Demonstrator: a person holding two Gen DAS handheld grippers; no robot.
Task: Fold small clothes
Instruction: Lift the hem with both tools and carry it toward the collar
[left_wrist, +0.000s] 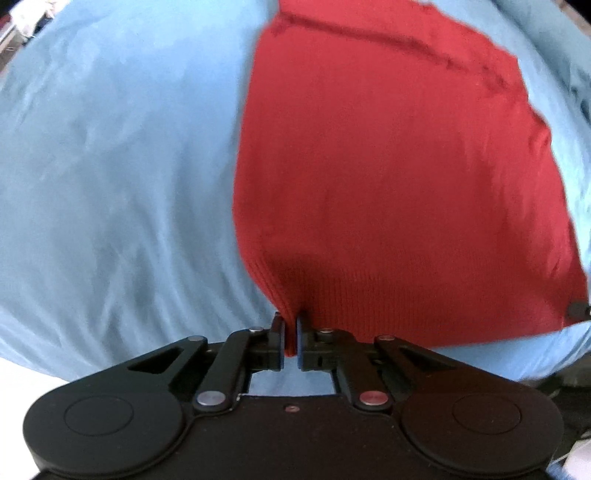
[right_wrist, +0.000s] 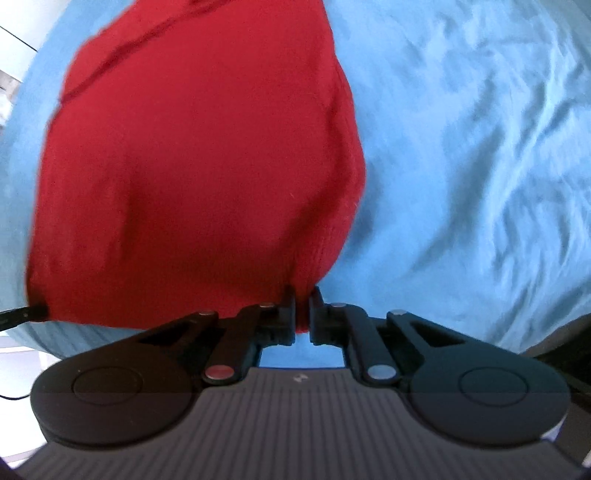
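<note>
A red knit garment (left_wrist: 388, 177) lies spread on a light blue sheet (left_wrist: 110, 184). My left gripper (left_wrist: 291, 321) is shut on the ribbed hem at the garment's near left corner. My right gripper (right_wrist: 303, 295) is shut on the hem at the near right corner of the same red garment (right_wrist: 192, 166). The right gripper's tip shows at the right edge of the left wrist view (left_wrist: 580, 308), and the left gripper's tip shows at the left edge of the right wrist view (right_wrist: 26, 314). The garment's far end is folded over, with a dark seam line across it.
The wrinkled blue sheet (right_wrist: 480, 166) covers the surface all around the garment. Its near edge runs just behind both grippers. White objects show beyond the far left corner (left_wrist: 26, 22).
</note>
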